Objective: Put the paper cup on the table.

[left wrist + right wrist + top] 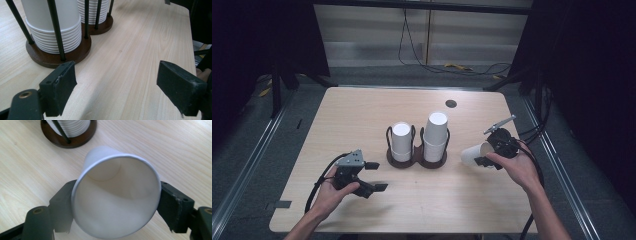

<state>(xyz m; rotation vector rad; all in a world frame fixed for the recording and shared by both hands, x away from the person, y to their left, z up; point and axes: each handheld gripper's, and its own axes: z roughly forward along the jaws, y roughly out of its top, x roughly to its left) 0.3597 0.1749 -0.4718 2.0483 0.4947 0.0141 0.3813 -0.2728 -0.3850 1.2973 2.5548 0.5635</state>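
A brown double cup holder [417,161] stands mid-table with two stacks of white paper cups [402,140], the right stack [436,134] taller. My right gripper [481,156] is right of the holder, shut on a single white paper cup [473,153] lying on its side, mouth toward the camera [116,195]. Both black pads [172,206] press its rim. My left gripper [376,176] hovers near the front left of the table, open, with nothing between its pads [61,86]. The holder base [53,58] and its stacked cups [53,27] sit just beyond it.
The wooden table [362,115] has a small dark round grommet [451,103] at the back right. Cables trail from both grippers off the table's sides. Dark floor and metal rails surround the table.
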